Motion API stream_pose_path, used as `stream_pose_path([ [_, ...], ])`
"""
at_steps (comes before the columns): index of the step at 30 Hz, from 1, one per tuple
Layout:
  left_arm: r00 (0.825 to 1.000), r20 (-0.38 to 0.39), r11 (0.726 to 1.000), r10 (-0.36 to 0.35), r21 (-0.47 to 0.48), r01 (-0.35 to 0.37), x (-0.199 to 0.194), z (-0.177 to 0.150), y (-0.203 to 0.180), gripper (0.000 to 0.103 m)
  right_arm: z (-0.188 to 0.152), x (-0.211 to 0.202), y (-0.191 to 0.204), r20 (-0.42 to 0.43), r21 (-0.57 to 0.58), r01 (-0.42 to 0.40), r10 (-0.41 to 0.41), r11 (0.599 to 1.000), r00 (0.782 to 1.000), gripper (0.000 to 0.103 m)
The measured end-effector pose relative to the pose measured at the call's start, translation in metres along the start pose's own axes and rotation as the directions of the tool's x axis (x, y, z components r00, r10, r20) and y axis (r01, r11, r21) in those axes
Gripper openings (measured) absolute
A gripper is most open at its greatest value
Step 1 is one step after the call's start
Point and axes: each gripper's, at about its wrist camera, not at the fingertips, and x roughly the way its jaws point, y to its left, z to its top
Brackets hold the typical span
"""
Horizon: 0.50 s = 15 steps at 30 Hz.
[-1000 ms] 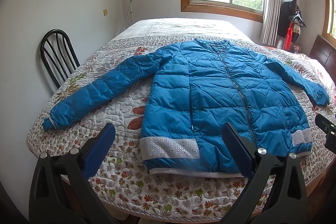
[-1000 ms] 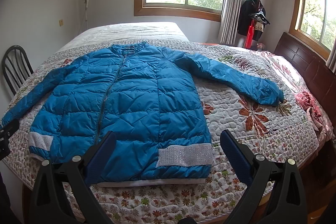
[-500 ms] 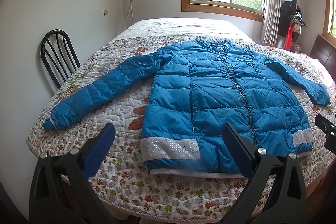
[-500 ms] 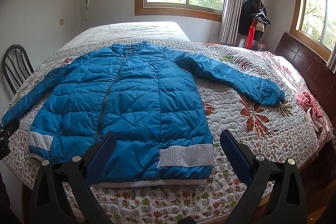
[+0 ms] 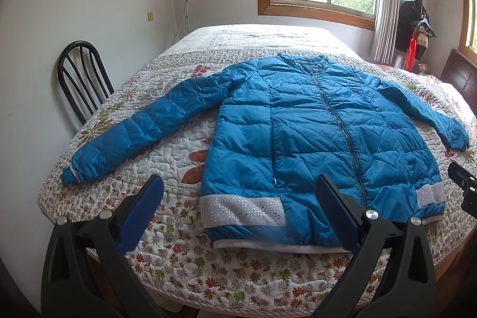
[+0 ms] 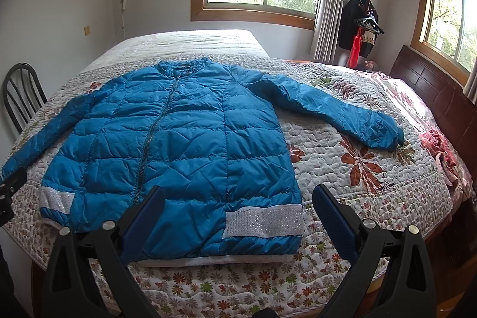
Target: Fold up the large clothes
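A blue quilted jacket (image 5: pixel 313 139) lies flat and zipped on the bed, front up, both sleeves spread out, hem with silver bands toward me. It also shows in the right wrist view (image 6: pixel 184 145). My left gripper (image 5: pixel 238 198) is open and empty, held above the bed's near edge in front of the jacket's left hem corner. My right gripper (image 6: pixel 238 204) is open and empty, held above the near edge in front of the right hem corner. The left sleeve (image 5: pixel 143 133) reaches toward the bed's left edge; the right sleeve (image 6: pixel 337 112) reaches right.
The bed carries a floral quilt (image 5: pixel 184 255). A black chair (image 5: pixel 80 79) stands against the wall at the left. A dark wooden headboard (image 6: pixel 432 91) is at the right, a coat rack (image 6: pixel 363 20) by the window. A pink cloth (image 6: pixel 441 148) lies at the quilt's right edge.
Both grippers have drifted slightly; the view of the jacket has shifted a little. Jaws stay open and the jacket has not moved.
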Motion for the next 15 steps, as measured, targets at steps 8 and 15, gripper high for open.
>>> stream_pose_path([
  [8,1.000,-0.003,1.000,0.001,0.000,-0.001,0.002,0.000,0.001,0.100,0.001,0.001,0.001,-0.001,0.000,0.000,0.000,1.000,1.000,0.099],
  [15,1.000,-0.021,1.000,0.004,0.001,-0.004,0.014,0.002,0.002,0.100,0.004,0.021,-0.006,-0.011,0.010,-0.023,0.023,1.000,1.000,0.099],
])
